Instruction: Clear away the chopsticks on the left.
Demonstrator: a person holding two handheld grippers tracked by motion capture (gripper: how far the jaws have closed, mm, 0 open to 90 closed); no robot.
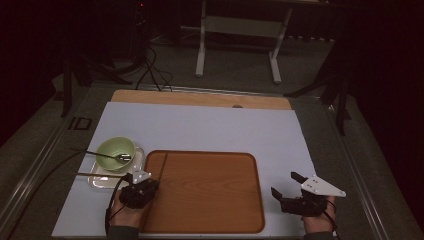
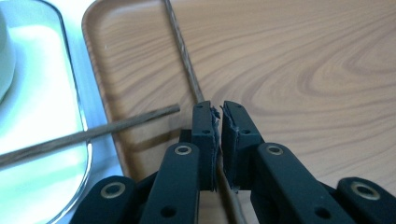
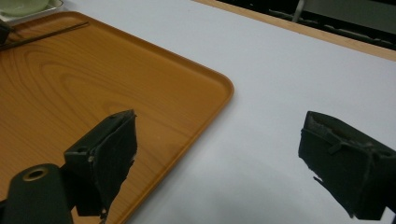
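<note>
Left hand-held gripper (image 2: 218, 112) is clamped on a chopstick (image 2: 184, 51), so it can be laid on the tray (image 1: 210, 220); right hand-held gripper (image 3: 219, 140) is kept wide apart.

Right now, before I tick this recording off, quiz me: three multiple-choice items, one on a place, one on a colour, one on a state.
1. Where does the chopstick held by the left gripper lie?
A. on the wooden tray
B. in the bowl
C. on the floor

2. What colour is the bowl?
A. red
B. light green
C. black

3. How stands the right gripper?
A. shut on a spoon
B. shut on the tray's rim
C. open, holding nothing

Answers: 1 A, it runs along the wooden tray near the tray's left edge; 2 B, the high view shows it pale green on the metal tray; 3 C, its jaws stand wide apart over the white mat.
</note>
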